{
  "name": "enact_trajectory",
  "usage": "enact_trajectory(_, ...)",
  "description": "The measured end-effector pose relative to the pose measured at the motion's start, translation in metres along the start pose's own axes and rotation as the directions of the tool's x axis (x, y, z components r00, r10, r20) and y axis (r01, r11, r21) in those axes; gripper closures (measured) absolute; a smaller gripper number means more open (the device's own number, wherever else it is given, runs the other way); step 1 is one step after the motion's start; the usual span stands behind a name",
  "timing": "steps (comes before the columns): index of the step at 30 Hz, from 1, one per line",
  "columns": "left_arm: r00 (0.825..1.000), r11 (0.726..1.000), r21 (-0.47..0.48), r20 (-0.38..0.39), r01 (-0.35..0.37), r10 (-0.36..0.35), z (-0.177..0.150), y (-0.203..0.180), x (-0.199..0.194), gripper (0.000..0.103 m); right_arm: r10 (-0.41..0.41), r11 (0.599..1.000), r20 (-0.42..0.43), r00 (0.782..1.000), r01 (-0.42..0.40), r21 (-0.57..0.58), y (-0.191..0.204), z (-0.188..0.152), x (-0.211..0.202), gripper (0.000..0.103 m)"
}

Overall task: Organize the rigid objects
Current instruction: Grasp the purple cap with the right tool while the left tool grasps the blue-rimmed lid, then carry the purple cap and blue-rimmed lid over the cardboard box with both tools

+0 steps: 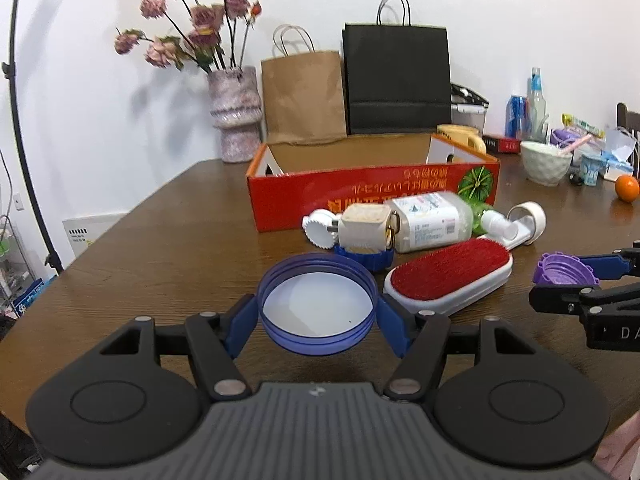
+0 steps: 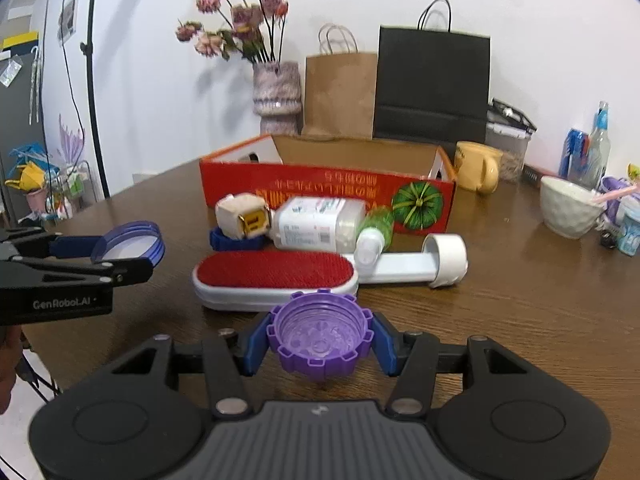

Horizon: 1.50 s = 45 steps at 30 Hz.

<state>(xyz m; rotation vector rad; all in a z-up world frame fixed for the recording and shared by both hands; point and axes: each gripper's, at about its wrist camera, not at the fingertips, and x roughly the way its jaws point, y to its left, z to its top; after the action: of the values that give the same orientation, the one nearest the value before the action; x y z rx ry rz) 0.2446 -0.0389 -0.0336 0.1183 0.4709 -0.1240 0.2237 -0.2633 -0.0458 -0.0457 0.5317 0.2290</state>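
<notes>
Our left tongs (image 1: 318, 314) squeeze a blue lid (image 1: 318, 306) and hold it up above the table (image 1: 160, 248). Our right tongs (image 2: 320, 338) squeeze a purple cap (image 2: 320, 336), lifted too. Just past them lies a red brush (image 2: 276, 274), then a bottle (image 2: 316, 222). Behind those sits a red box (image 2: 320, 190), open on top.
</notes>
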Motion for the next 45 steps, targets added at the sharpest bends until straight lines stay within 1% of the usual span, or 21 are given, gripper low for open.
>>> enact_trajectory(10, 0.994, 1.0, -0.021, 0.104, -0.02, 0.022, -0.001, 0.004, -0.058, 0.037, 0.003, 1.0, 0.106, 0.994, -0.003, -0.005, 0.018, -0.001, -0.052, 0.05)
enact_trajectory(19, 0.983, 0.998, -0.058, 0.181, -0.021, 0.032, -0.006, 0.007, -0.106, 0.037, 0.002, 1.0, 0.179, 0.984, 0.001, -0.017, 0.032, -0.006, -0.094, 0.05)
enact_trajectory(24, 0.976, 0.998, -0.059, 0.214, -0.024, 0.036, -0.008, 0.007, -0.125, 0.037, -0.002, 1.0, 0.203, 0.979, 0.005, -0.011, 0.036, -0.008, -0.109, 0.05)
enact_trajectory(32, 0.973, 0.998, -0.062, 0.228, -0.031, 0.044, -0.006, 0.008, -0.129, 0.037, -0.006, 1.0, 0.219, 0.976, 0.008, -0.009, 0.038, -0.007, -0.113, 0.05)
enact_trajectory(39, 0.975, 0.998, -0.059, 0.215, -0.034, 0.046, -0.005, 0.009, -0.12, 0.037, -0.003, 1.0, 0.211, 0.978, 0.004, -0.005, 0.034, -0.003, -0.102, 0.05)
enact_trajectory(45, 0.978, 0.998, -0.061, 0.205, -0.032, 0.044, 0.002, 0.011, -0.106, 0.037, -0.008, 1.0, 0.204, 0.979, 0.009, -0.004, 0.032, 0.005, -0.09, 0.05)
